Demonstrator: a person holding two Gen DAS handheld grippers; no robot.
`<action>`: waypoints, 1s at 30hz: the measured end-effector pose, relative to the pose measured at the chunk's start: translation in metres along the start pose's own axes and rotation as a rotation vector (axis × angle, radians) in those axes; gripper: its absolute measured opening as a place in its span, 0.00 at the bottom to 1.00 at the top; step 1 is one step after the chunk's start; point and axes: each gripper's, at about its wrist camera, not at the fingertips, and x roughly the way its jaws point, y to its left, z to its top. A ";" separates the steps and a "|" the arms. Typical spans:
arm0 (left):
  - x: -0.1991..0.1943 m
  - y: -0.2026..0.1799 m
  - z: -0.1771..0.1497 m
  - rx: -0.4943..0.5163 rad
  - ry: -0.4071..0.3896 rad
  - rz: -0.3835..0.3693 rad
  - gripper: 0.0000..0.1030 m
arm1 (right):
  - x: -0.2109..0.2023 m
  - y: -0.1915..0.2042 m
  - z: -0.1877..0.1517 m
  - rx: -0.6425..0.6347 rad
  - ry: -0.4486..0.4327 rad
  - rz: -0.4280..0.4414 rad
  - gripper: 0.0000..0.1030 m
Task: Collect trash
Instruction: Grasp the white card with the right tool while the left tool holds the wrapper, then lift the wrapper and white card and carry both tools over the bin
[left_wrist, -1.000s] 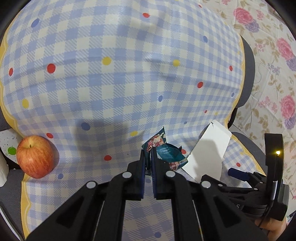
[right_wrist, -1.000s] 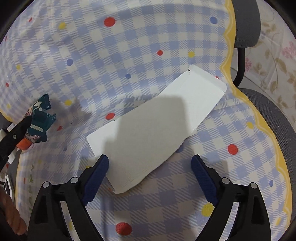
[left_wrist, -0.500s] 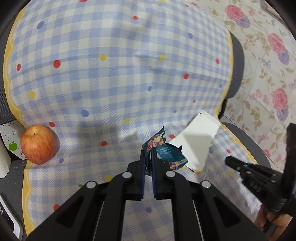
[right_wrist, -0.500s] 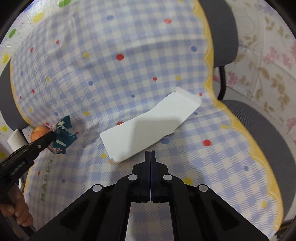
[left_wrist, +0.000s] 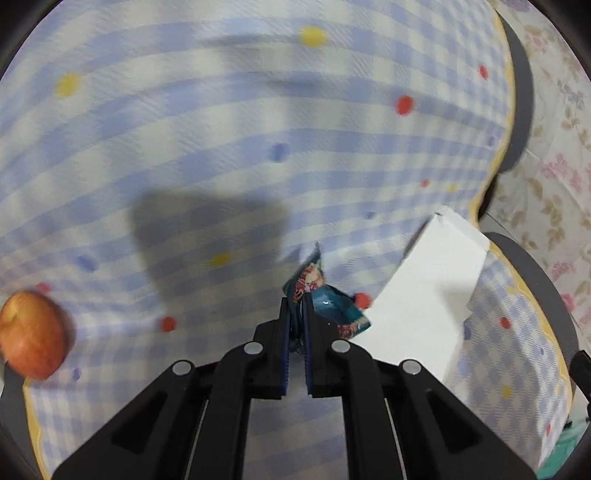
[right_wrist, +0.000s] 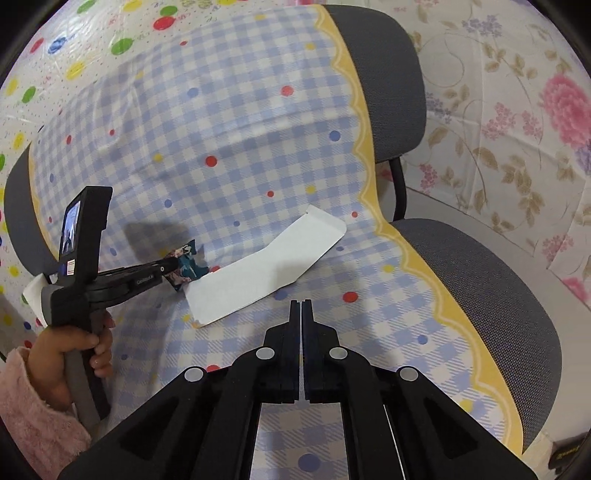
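Since the frame a second back, the left claw (left_wrist: 295, 314) had swung lower and nearer the checked cloth (left_wrist: 221, 155), the apple (left_wrist: 33, 334) sliding to the far left edge and the picture blurring with the motion. In the left wrist view its two fingers were clamped on the snack wrapper (left_wrist: 325, 299), which hung crumpled off the tips just beside the white flattened carton (left_wrist: 424, 295). The wrapper looked teal with a red printed patch — thin foil, creased, pinched only by one corner. To do this step well, I judged the grip should be kept firm and the carry smooth, since so slight a pinch might let the foil slip out.

In the right wrist view the right claw (right_wrist: 301, 306) had drawn back from the carton (right_wrist: 266, 269) and gone from wide apart to together — holding nothing, hanging above the cloth (right_wrist: 240, 129) near the carton's near edge. The left claw (right_wrist: 170, 264) showed from the side, gripped by a hand (right_wrist: 74, 347) in a pink sleeve, the wrapper (right_wrist: 186, 269) at its tip touching or nearly touching the carton's end. The carton lay flat and slightly bent across the cloth-draped chair (right_wrist: 480, 277), not yet collected.
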 end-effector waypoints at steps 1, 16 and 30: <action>-0.001 -0.008 0.000 0.035 0.006 -0.021 0.04 | 0.002 -0.003 0.000 0.008 0.001 -0.001 0.04; -0.052 -0.080 -0.054 0.194 0.049 -0.300 0.04 | -0.003 -0.035 -0.021 0.087 0.028 -0.005 0.05; -0.037 -0.052 -0.029 0.092 -0.004 -0.167 0.04 | 0.000 -0.028 -0.019 0.097 0.028 0.015 0.05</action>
